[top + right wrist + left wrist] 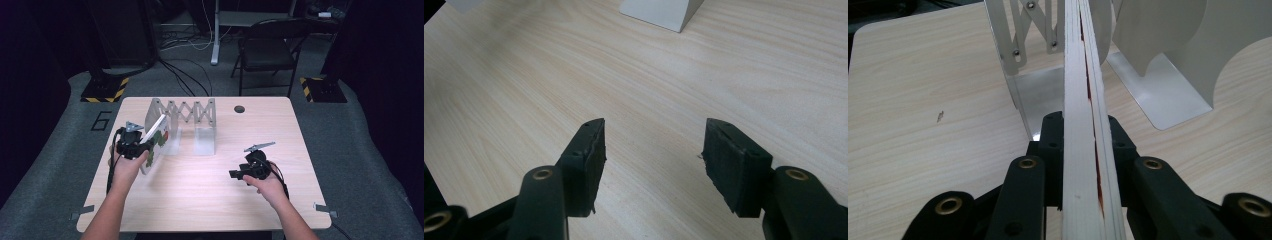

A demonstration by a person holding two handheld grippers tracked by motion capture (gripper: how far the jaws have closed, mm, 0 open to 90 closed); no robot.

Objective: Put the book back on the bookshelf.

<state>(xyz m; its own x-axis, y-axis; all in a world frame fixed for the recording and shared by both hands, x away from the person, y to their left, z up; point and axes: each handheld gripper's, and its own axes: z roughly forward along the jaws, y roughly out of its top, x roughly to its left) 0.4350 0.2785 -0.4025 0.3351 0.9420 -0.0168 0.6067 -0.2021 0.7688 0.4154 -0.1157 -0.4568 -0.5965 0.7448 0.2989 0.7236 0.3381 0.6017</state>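
Overhead light is brightening the desk (210,190) at the high view's centre while the frame edges are falling into darkness. Glare is shining lower centre. The right gripper view's upper left is blurring softly.

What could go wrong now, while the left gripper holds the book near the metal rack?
The left gripper grips the book only at its lower edge, so it may tilt or slip. The book could strike a divider of the rack and push it, because the right gripper is open and away from it.
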